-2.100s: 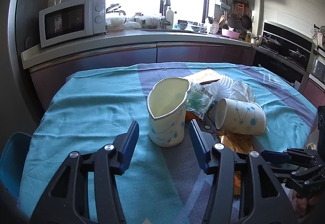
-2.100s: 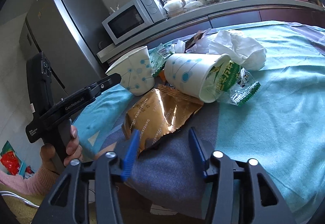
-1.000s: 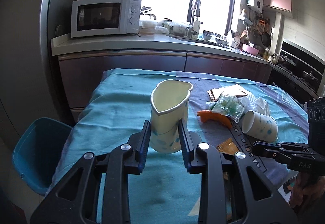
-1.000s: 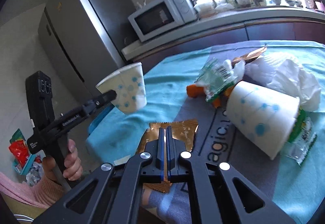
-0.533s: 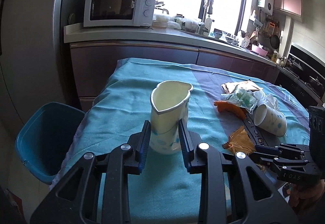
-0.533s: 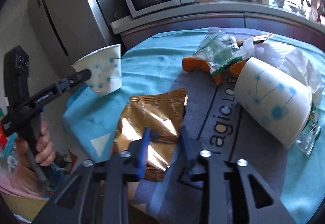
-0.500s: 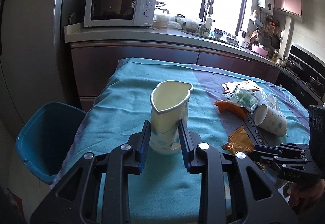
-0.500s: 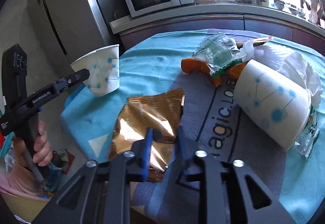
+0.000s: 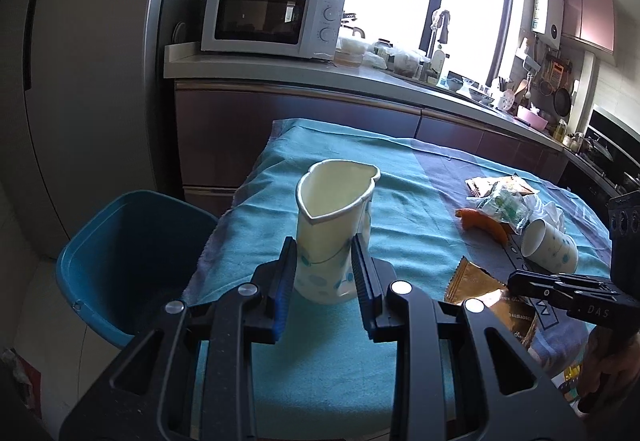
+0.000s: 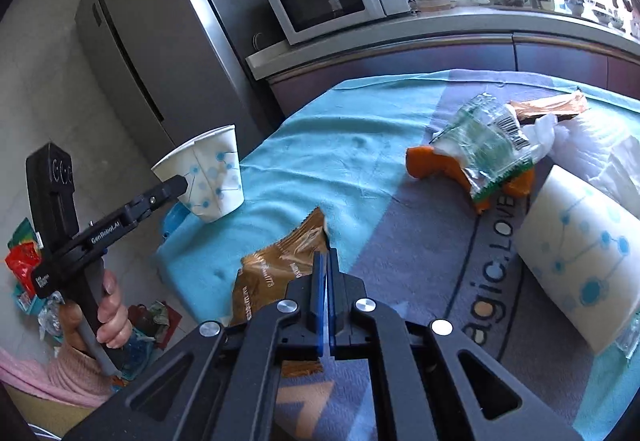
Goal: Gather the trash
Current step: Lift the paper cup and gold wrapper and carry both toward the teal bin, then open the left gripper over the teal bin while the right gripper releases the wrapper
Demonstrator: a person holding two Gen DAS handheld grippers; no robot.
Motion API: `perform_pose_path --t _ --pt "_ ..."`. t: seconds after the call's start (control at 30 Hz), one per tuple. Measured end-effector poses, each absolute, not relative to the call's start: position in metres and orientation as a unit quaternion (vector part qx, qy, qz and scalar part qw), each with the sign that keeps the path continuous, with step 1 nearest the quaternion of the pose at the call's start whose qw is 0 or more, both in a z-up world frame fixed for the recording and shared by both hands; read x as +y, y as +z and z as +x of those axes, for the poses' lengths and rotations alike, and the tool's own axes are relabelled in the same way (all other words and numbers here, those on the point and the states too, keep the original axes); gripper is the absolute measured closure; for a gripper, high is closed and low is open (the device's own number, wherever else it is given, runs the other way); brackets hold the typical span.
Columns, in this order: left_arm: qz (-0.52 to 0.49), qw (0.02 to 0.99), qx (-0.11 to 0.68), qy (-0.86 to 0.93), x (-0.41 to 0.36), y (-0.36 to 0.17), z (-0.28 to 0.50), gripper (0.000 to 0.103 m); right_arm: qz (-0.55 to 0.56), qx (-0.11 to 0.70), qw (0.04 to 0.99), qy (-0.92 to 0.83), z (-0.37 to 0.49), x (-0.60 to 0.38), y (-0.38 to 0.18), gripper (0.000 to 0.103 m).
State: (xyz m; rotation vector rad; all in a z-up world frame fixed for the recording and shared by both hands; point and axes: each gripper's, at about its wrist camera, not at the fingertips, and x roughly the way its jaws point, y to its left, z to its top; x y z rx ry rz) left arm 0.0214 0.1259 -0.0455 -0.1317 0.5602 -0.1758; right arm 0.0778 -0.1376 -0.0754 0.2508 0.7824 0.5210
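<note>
Blue bin [image 9: 120, 261], left view only

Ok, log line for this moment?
left gripper: shut on paper cup | right gripper: shut on gold wrapper | blue bin: beside table

Open floor gap left of the teal-clothed table [image 9: 404, 177]; round blue plastic bin [image 9: 120, 253] sits there, tall grey fridge [image 10: 144, 53] close behind.

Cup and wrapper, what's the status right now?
Left gripper shut on cup, held up near blue bin. Right gripper shut on gold wrapper. Nothing blocking bin.
</note>
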Motion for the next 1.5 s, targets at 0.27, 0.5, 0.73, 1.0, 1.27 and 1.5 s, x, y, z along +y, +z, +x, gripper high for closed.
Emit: perform_pose_path --t 0.27,0.5,0.73,1.0,1.27,1.5 --pt "-0.074 0.955 0.278 -0.079 0.135 -0.048 0.02 0.075 0.085 0.399 0.876 0.256 0.084 -0.12 -0.078 0.038" --pt "-0.077 0.954 0.279 -0.079 0.137 -0.051 0.02 0.075 0.035 0.408 0.874 0.261 0.066 -0.106 -0.084 0.037" --pt "-0.072 0.955 0.277 -0.077 0.138 -0.052 0.018 0.075 0.045 0.41 0.871 0.267 0.071 -0.109 -0.086 0.099" --pt "-0.074 0.958 0.269 -0.062 0.147 -0.047 0.011 0.075 0.059 0.379 0.876 0.29 0.081 -0.103 -0.072 0.102" --pt "-0.066 0.966 0.25 -0.025 0.172 -0.034 0.001 0.075 0.057 0.34 0.881 0.324 0.105 -0.081 -0.048 0.102" --pt "-0.066 0.967 0.245 0.032 0.209 -0.028 -0.003 0.075 0.066 0.317 0.871 0.369 0.138 -0.047 -0.028 0.103"
